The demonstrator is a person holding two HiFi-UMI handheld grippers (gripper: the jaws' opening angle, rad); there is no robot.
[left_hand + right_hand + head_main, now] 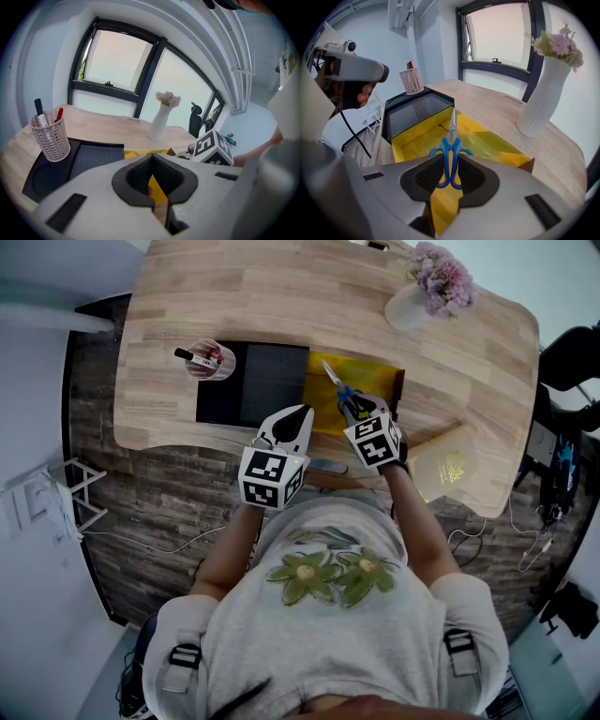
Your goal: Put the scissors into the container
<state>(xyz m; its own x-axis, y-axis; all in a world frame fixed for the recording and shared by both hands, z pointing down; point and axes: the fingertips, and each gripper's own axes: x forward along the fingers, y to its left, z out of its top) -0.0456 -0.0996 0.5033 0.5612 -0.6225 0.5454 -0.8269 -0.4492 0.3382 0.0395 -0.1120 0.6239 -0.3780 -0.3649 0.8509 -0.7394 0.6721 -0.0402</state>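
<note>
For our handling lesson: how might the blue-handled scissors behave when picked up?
The scissors look like stiff metal, so likely no flopping. Held by the looped handles between the jaws of the right gripper, they may pivot or slip. Slim, so probably light.

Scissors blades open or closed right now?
Closed: the scissors show one joined blade tip, handles clamped between the right gripper's jaws.

scissors (451, 136) handles partly hidden by jaws

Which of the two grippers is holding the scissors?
The right gripper: its fingers clamp the blue scissors by the handles. The left gripper is shut and empty.
</note>
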